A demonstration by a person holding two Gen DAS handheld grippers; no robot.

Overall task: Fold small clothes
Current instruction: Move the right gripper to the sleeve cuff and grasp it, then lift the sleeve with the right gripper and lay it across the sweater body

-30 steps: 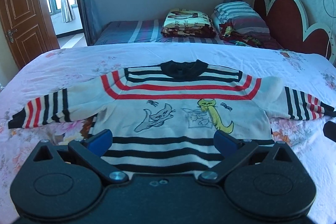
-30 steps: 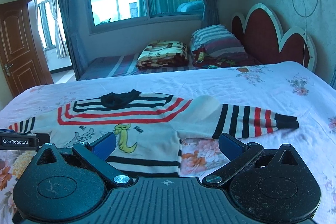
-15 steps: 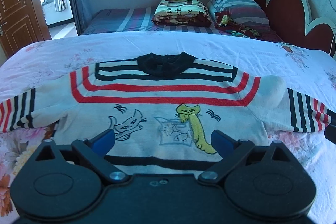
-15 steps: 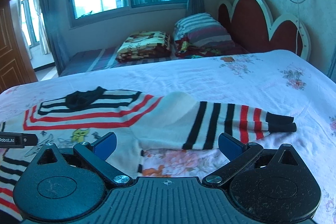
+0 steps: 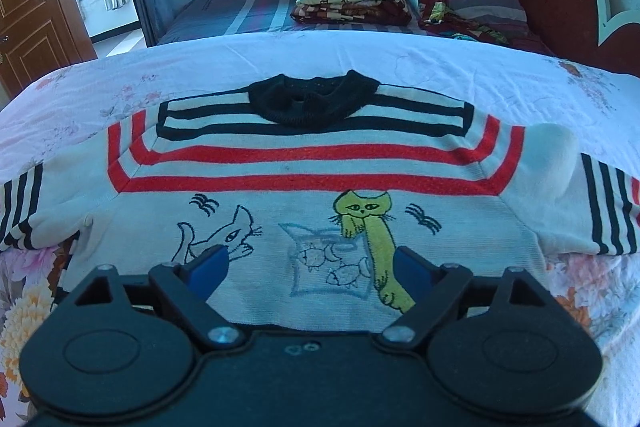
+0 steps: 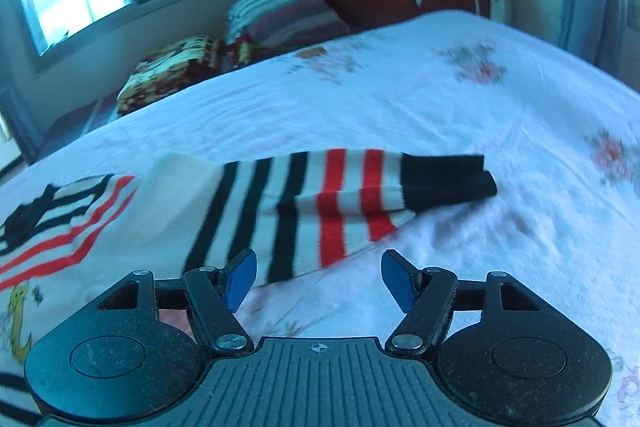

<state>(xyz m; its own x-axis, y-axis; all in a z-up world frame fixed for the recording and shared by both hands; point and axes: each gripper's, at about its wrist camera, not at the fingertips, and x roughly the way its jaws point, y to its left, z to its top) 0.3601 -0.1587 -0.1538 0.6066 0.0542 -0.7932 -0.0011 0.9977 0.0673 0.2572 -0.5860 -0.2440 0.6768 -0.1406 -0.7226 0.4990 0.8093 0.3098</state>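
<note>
Your left hand-held gripper (image 5: 310, 263) hangs over the sweater (image 5: 312, 187) front, jaws closing with nothing pinched yet; your right hand-held gripper (image 6: 316, 275), also narrowing, frames the sleeve (image 6: 320, 195), likely to fold it inward. You have one sweater, spread flat, front up, on the bed (image 6: 400, 99) so both sleeves reach easily. Count two sleeves, two embroidered cats (image 5: 368, 227).

I see each gripper, left gripper (image 5: 308, 263) and right gripper (image 6: 316, 277), as black housing with round discs, silver screws, linkage arms, blue pads (image 6: 240, 277); ribbed centre plate on mine right.
</note>
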